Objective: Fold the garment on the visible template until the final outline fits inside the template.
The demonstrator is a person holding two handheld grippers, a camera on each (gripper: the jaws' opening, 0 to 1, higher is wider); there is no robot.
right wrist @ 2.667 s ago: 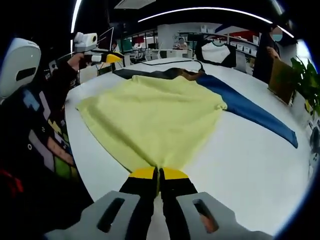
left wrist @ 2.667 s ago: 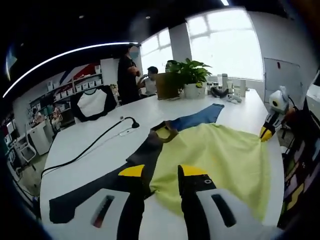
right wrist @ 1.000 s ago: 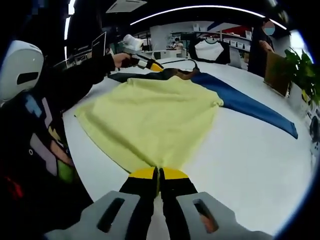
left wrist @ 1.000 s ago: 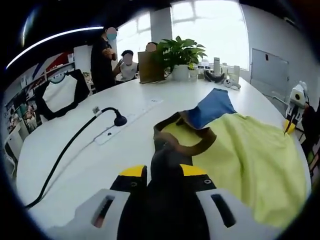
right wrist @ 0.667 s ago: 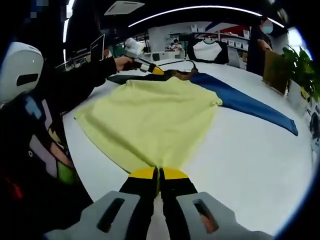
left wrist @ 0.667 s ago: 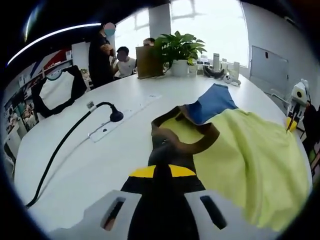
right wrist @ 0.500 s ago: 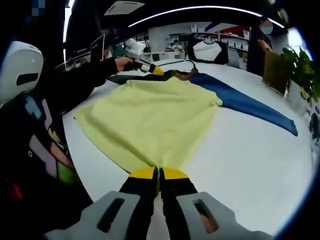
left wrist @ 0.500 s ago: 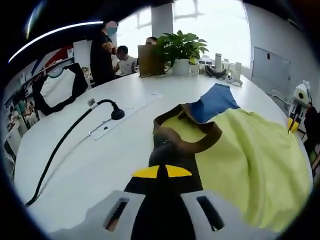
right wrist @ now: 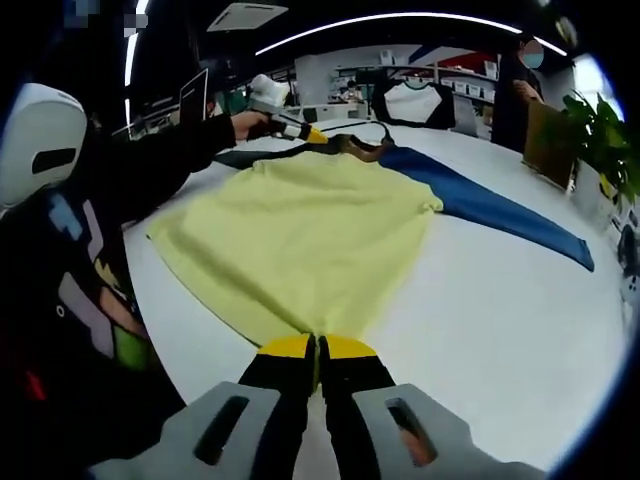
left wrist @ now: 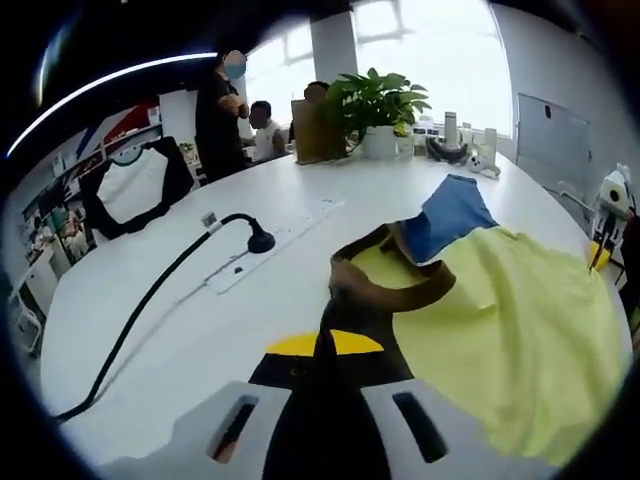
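Jaws of the left gripper (left wrist: 322, 345) pinched the garment's (right wrist: 300, 235) dark sleeve (left wrist: 345, 325); right gripper (right wrist: 318, 348) jaws clamped its yellow hem, garment spread on the white table (right wrist: 510, 300), black cable (left wrist: 150, 300) far left

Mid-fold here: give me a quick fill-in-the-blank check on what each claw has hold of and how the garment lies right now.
1. The left claw is shut on the garment's ____ sleeve.
2. The right claw is shut on the hem of the ____ body panel.
3. The blue sleeve lies stretched out flat on the ____ table.
4. A ____ cable runs across the table.

Missing words: black; yellow; white; black
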